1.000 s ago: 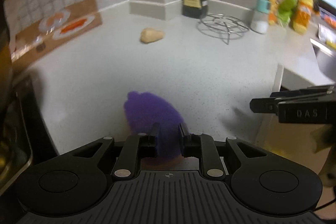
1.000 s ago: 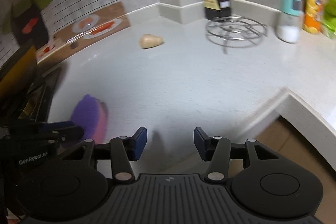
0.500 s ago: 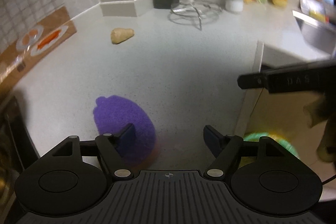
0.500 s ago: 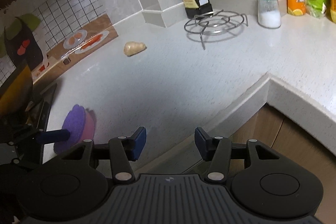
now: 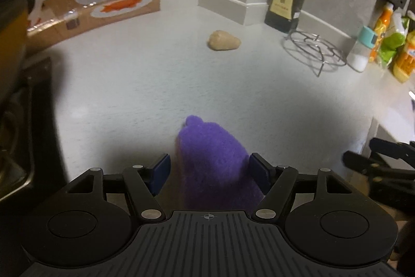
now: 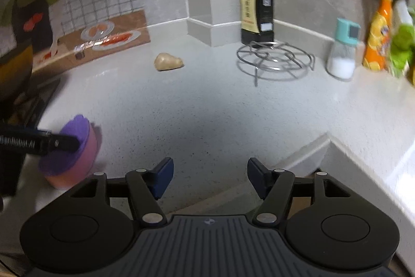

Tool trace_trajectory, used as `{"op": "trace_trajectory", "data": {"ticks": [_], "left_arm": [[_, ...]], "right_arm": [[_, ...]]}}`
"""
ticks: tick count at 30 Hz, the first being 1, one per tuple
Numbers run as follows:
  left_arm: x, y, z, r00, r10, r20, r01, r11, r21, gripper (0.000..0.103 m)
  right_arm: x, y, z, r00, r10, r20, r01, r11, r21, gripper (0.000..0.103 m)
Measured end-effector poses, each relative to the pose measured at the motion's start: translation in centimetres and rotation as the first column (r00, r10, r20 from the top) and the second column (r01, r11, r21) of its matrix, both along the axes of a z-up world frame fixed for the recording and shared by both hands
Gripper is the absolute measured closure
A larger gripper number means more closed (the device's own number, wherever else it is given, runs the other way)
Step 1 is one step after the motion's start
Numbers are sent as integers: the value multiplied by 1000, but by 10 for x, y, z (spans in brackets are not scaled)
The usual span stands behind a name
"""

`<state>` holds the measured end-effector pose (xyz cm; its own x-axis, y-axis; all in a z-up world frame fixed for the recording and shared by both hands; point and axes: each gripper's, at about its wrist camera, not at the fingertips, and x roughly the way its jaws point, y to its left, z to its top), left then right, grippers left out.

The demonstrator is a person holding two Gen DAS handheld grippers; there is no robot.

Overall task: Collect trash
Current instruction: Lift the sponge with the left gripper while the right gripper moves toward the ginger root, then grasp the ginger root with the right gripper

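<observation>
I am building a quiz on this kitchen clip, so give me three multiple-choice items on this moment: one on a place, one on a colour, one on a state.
1. Where does the round wire trivet stand?
A. In front of the dark sauce bottle
B. On the stove
C. In the sink

2. What colour is the top face of the round sponge?
A. Green
B. Purple
C. White

3. How stands the right gripper?
A. Shut on the beige lump
B. Shut on the sponge
C. Open, holding nothing

Answers:
1. A: the right wrist view shows the trivet on the speckled white counter just before the bottle.
2. B: its fuzzy top is purple over a pink body.
3. C: its blue pads stand wide apart over bare counter, while the left gripper, also open, brackets the sponge.
</observation>
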<state>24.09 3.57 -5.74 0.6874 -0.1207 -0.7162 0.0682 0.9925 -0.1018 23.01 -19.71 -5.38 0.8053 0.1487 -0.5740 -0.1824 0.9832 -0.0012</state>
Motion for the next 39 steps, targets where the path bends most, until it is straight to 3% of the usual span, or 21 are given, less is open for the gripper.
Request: {"op": "trace_trajectory", "data": {"ticks": [4, 7, 9, 10, 11, 13, 17, 21, 27, 29, 32, 39], "left_arm": [[12, -4, -7, 999, -25, -45, 22, 998, -53, 30], [14, -8, -13, 997, -35, -68, 33, 999, -32, 33], [10, -3, -11, 997, -45, -69, 39, 996, -77, 43], [7, 2, -10, 997, -49, -65, 42, 994, -105, 57], [4, 7, -8, 997, -49, -57, 41, 991, -130, 63], [-2, 17, -3, 999, -25, -39, 19, 989, -147, 66], [-14, 42, 4, 999, 37, -20, -41, 978, -203, 67], [-20, 59, 3, 994, 91, -53, -102, 964, -244, 67], [-32, 67, 3, 991, 113, -71, -127, 963, -239, 68], [-32, 67, 3, 991, 110, -74, -125, 963, -238, 68], [-30, 70, 2, 992, 103, -76, -119, 964, -238, 68], [-25, 69, 0, 996, 49, -76, -68, 962, -266, 68]], "right_arm": [[12, 18, 1, 998, 33, 53, -27, 993, -118, 32], [34, 28, 9, 995, 80, 63, -72, 990, -124, 31], [56, 36, 16, 993, 103, 56, -97, 991, -95, 27], [69, 40, 19, 993, 110, 50, -106, 991, -76, 26], [80, 44, 22, 993, 112, 46, -109, 992, -61, 26], [110, 57, 30, 992, 120, 40, -119, 993, -26, 25], [165, 89, 35, 988, 152, 36, -153, 988, 12, 24], [214, 126, 29, 984, 176, -6, -176, 984, 26, 24], [264, 148, 4, 995, 72, -63, -74, 997, -30, 28], [268, 145, 1, 993, 64, -100, -64, 998, 4, 42], [255, 137, 7, 990, 100, -105, -94, 994, 54, 42], [160, 126, 22, 963, 267, -30, -267, 964, 3, 43]]}}
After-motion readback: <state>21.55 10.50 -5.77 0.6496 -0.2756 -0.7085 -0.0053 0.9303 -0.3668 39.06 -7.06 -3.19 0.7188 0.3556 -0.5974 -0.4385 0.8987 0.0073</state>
